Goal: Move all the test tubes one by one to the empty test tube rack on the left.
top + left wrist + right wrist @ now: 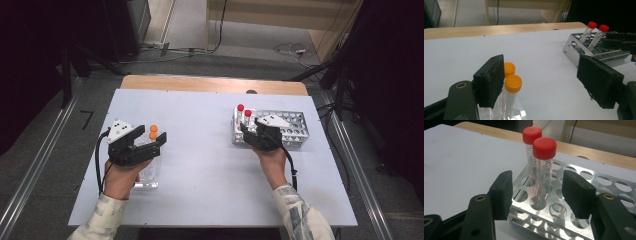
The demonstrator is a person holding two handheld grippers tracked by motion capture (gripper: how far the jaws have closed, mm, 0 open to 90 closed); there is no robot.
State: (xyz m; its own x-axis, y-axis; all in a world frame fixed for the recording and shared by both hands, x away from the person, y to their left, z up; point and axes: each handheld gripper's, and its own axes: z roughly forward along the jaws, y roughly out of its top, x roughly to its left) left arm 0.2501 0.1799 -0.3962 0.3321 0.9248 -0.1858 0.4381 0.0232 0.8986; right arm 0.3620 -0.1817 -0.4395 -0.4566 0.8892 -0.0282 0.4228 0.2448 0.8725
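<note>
Red-capped tubes (541, 162) stand in the metal rack (295, 131), right gripper (537, 192) fingers apart around them; left gripper (549, 82) fingers apart by orange-capped tubes (511, 87) at nine o'clock.

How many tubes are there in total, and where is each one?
4. Two red-capped tubes stand in the metal rack. Two orange-capped tubes stand in a clear holder by the left gripper.

orange-capped tubes (510, 85) cut off below, rack (599, 185) cropped right
</note>
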